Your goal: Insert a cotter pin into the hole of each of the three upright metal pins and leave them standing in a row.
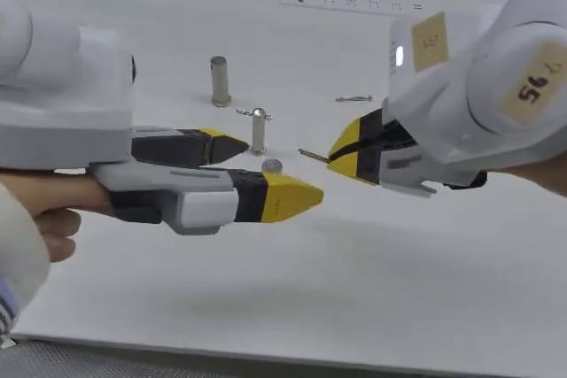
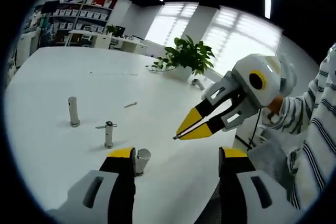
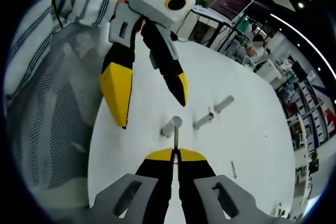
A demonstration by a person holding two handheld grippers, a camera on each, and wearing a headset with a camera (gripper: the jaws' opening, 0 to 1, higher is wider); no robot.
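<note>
Three upright metal pins stand in a row on the white table: the far pin [image 1: 219, 80], the middle pin [image 1: 258, 130] with a cotter pin [image 1: 252, 114] through its head, and the near pin [image 1: 272, 166]. My left gripper [image 1: 279, 170] is open, and the near pin [image 2: 142, 161] stands just inside one of its jaws. My right gripper [image 1: 337, 155] is shut on a cotter pin [image 1: 312, 156] whose tip points at the near pin [image 3: 170, 127], a short way off. In the right gripper view that cotter pin [image 3: 176, 137] sticks straight out of the shut jaws.
A loose cotter pin [image 1: 354, 98] lies on the table to the right of the row. A flat strip with markings [image 1: 354, 3] lies at the back. The table's front edge [image 1: 266, 356] runs close to me. A potted plant [image 2: 186, 56] stands far off.
</note>
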